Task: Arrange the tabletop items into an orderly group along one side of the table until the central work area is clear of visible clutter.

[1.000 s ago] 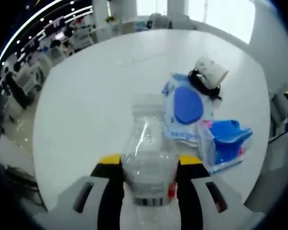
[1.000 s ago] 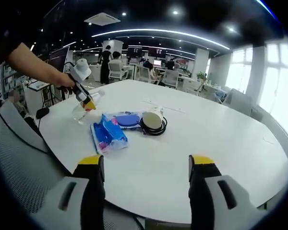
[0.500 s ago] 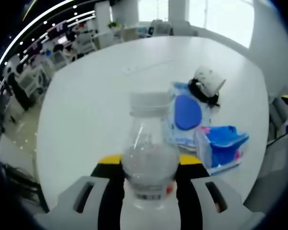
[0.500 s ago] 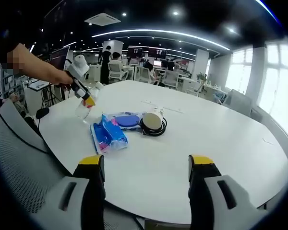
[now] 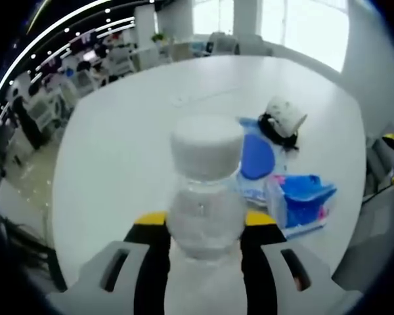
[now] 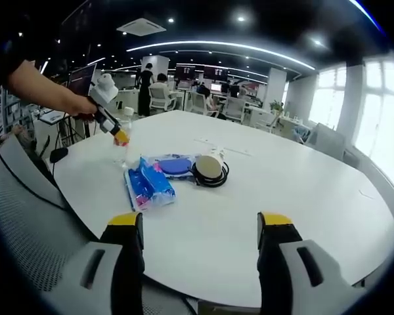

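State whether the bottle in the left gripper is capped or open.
Capped. A white cap sits on the bottle, held between the left gripper's jaws.

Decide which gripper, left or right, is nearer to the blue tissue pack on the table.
Left. The left gripper, holding the clear bottle, hovers just beside the blue tissue pack. The right gripper is open and hangs back at the table's near edge, well short of the pack.

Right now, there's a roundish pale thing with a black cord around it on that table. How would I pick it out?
Start at the big white round table and find the small cluster of items near its left side in the right gripper view. Past the blue tissue pack and the flat blue-lidded wipes pack lies a pale cup-like object ringed by a black cable. It is the cluster's one item that isn't blue.
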Motion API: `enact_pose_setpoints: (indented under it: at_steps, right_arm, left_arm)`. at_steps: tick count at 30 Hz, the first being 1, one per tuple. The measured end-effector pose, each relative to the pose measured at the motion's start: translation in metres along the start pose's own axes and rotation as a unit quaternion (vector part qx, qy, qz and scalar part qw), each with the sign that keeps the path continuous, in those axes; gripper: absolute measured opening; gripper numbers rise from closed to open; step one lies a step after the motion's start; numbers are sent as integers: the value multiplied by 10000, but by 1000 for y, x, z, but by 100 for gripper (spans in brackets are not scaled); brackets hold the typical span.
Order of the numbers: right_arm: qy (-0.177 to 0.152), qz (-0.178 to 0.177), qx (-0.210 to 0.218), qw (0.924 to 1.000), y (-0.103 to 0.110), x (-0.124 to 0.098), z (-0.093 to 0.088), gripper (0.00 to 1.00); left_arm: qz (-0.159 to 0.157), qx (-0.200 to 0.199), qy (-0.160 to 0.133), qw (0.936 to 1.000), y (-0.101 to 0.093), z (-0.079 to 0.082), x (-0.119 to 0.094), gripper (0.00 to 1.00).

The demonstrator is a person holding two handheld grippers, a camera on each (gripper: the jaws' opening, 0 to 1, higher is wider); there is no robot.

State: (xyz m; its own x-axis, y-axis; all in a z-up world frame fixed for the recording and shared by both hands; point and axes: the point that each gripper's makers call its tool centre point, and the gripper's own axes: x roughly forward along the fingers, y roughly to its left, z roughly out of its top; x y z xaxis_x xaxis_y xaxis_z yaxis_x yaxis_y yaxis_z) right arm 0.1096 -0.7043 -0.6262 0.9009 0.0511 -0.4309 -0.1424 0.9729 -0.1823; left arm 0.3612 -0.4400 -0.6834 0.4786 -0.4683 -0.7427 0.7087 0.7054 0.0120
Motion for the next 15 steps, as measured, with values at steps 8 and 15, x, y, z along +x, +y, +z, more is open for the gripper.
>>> enact_pose_setpoints:
  at_steps: [8,15]
  right_arm:
    - [-3,18,-8,10000,1,0,0,70]
    - [-6,116,38,9999,4,0,0,74]
  left_arm:
    - [-4,-128,-2,9999,2,-6,-5,39]
    - [9,-171,-36,9998,2,-11,-7,39]
